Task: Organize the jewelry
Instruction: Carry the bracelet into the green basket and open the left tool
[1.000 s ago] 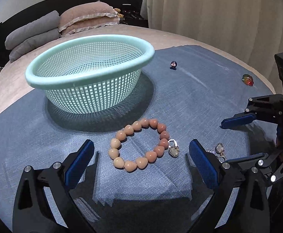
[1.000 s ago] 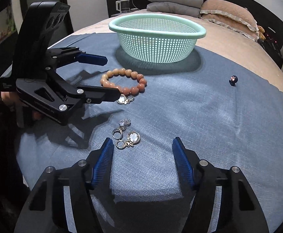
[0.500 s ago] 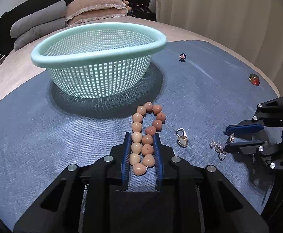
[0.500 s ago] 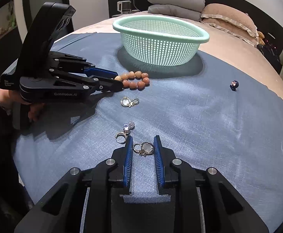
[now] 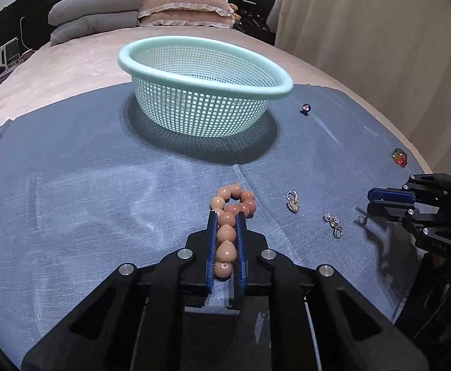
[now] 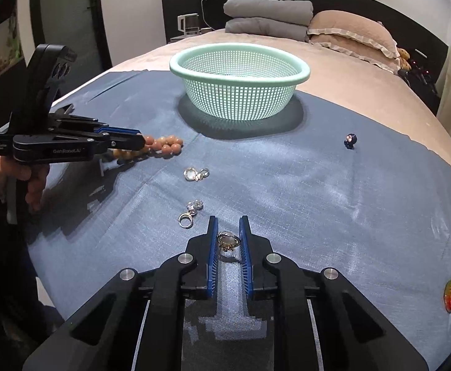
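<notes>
left gripper [image 5: 225, 241]: our jaws pinch the bracelet [image 5: 230, 213], lifted off the cloth [image 5: 86, 201] | right gripper [image 6: 228, 241]: clamped on an earring [image 6: 228, 240] | both held for dropping into the basket [image 5: 204, 92], we judge

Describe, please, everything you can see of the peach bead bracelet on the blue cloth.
The bead bracelet is a loop of glossy, peach-pink, heart-like beads, squeezed flat into a narrow double row. The left gripper is shut on its near end, with beads lined up between the blue pads; one bead shows a threading hole. The far end bunches past the fingertips on the blue cloth, short of the mint basket.
</notes>
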The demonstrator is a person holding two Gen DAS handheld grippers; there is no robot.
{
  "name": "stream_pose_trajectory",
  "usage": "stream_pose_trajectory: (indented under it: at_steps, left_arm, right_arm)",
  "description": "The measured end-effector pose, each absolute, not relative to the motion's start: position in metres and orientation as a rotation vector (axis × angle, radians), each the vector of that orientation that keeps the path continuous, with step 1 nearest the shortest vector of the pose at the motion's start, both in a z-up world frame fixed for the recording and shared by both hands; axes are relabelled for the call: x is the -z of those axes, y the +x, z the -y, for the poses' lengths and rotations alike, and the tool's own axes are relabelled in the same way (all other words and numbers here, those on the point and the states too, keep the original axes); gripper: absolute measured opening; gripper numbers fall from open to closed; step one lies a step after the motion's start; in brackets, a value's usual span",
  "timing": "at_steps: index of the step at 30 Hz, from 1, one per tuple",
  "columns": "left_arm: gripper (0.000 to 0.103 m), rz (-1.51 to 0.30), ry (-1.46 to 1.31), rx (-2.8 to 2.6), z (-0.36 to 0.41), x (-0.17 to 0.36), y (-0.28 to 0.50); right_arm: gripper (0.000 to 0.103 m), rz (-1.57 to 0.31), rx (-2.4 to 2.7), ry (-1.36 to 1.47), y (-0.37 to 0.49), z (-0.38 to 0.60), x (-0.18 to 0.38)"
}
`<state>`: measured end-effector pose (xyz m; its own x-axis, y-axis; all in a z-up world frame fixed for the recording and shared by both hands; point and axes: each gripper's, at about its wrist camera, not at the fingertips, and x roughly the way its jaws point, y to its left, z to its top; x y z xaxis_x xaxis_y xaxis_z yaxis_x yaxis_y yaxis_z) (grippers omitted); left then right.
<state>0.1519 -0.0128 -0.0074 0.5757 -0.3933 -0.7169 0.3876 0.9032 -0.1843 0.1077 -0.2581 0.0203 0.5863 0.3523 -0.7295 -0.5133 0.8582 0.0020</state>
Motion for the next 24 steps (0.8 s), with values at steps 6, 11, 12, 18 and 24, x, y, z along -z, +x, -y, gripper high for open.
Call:
stream_pose_trajectory:
  at_steps: [6, 11, 12, 18, 24]
  left_arm:
    - [0.012, -0.804, 0.009, 0.442, 0.005, -0.020, 0.148]
    - [0.012, -0.781, 0.057, 0.415, 0.005, -0.051, 0.154]
    - [0.012, -0.769, 0.061, 0.414, 0.005, -0.058, 0.156]
    - [0.012, -0.697, 0.071, 0.421, 0.006, -0.104, 0.166]
    - [0.012, -0.635, 0.117, 0.413, 0.011, -0.145, 0.185]
  right_arm:
    - [0.013, -0.766, -0.504, -0.214, 0.111, 0.263, -0.040]
    - [0.013, -0.704, -0.492, -0.198, 0.125, 0.268, -0.069]
    - [0.013, -0.690, -0.493, -0.197, 0.128, 0.269, -0.076]
    - [0.013, -0.617, -0.497, -0.196, 0.150, 0.266, -0.114]
    - [0.013, -0.581, -0.501, -0.195, 0.176, 0.259, -0.141]
